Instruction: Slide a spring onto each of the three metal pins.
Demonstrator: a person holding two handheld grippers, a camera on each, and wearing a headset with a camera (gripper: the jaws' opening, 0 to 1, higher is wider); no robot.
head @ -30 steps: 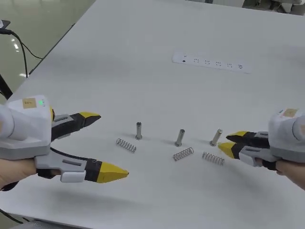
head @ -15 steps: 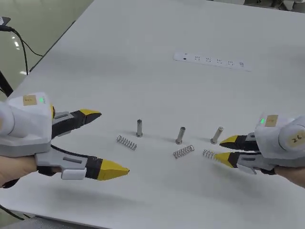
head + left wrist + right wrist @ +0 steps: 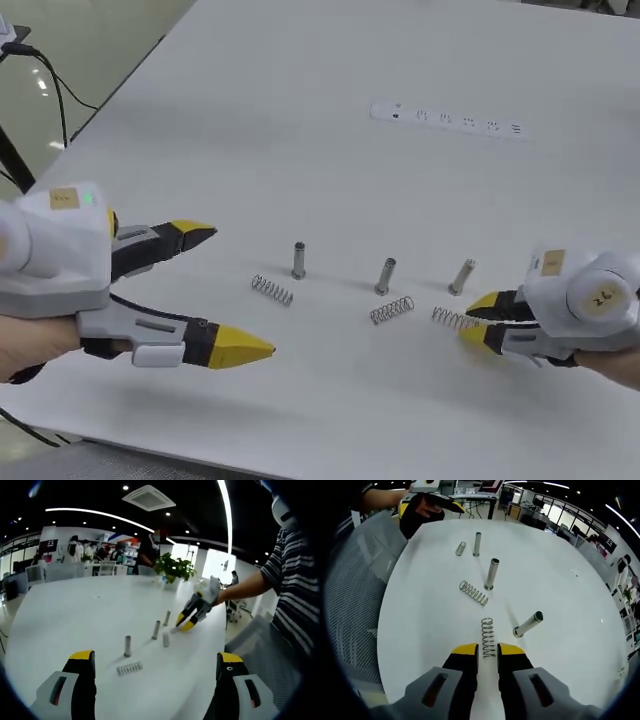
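Three short metal pins (image 3: 299,260) (image 3: 386,276) (image 3: 462,276) stand in a row on the white table; the right gripper view shows them too (image 3: 477,543) (image 3: 492,573) (image 3: 527,624). A spring lies in front of each: left spring (image 3: 272,290), middle spring (image 3: 391,310), right spring (image 3: 452,318). My right gripper (image 3: 478,318) is low on the table, jaws narrowly apart, and the right spring's (image 3: 488,636) near end lies between its tips (image 3: 488,651). My left gripper (image 3: 225,292) hovers wide open and holds nothing, left of the left spring (image 3: 129,668).
A white power strip (image 3: 445,120) lies far back on the table (image 3: 300,120). The table's near edge runs just below both grippers. A grey mesh chair (image 3: 355,580) stands beside the table. People and desks fill the room behind.
My right gripper has dropped and moved left along the table until its tips reached the end of the right spring. The left gripper has stayed open in place.
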